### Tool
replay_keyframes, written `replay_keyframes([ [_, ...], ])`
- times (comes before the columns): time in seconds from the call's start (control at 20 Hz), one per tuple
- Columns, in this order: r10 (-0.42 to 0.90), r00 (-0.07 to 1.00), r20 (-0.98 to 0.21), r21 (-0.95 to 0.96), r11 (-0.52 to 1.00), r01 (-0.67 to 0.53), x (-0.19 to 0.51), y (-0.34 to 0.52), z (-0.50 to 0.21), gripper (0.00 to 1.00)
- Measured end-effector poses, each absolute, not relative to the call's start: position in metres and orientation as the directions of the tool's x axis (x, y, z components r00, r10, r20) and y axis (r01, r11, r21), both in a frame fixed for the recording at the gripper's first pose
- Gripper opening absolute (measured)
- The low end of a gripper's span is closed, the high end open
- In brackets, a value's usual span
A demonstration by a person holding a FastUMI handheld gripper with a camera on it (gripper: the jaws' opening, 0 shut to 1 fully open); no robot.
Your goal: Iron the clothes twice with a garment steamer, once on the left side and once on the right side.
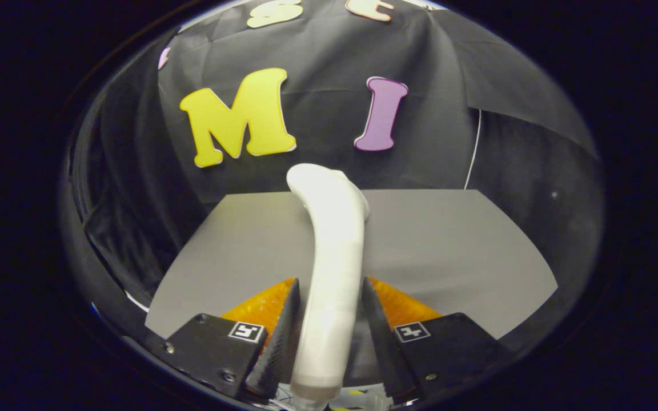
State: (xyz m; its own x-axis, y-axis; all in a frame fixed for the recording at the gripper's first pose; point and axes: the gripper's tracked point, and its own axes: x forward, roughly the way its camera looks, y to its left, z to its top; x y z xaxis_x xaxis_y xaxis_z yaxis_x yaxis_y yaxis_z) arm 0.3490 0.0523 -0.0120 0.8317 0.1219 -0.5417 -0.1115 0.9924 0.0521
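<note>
Gripper view. The garment steamer, a white, smooth-bodied handheld unit, stands between the two fingers of the gripper and rises well beyond their tips. Its handle runs nearly straight up from the base of the gripper, then bends forward and slightly to the left, ending in a rounded head seen from behind; the steam face of the head is turned away and cannot be seen. Both fingers are closed against the handle, one pressing each side, so that the steamer is clamped low on its handle. Each finger carries a small square marker on its outer block.

Beneath and ahead of the fingers lies a flat grey counter, whose far edge meets the booth's black cloth wall. The steamer's head appears at about the level of this far edge, overlapping both the counter and the lower part of the wall; whether the head touches anything behind it cannot be told. The cloth wall hangs in loose folds to the left and right of the counter. A thin white cord runs down the wall beyond the right finger and ends near the counter's far right corner. The upright steamer body hides the middle strip of the counter directly ahead of the fingers.
</note>
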Motion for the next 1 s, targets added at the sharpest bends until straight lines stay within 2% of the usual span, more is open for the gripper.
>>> replay_keyframes([
  [0.15,0.072,0.832,-0.55,0.041,0.997,-0.059,0.351,0.054,-0.015,0.47],
  [0.35,0.012,0.858,-0.514,0.069,0.997,0.028,0.341,0.059,-0.009,0.39],
  [0.6,0.012,0.901,-0.434,0.088,0.996,0.029,0.294,0.09,0.014,0.36],
  [1.0,0.007,0.977,-0.211,0.11,0.994,0.016,0.205,0.145,0.104,0.36],
])
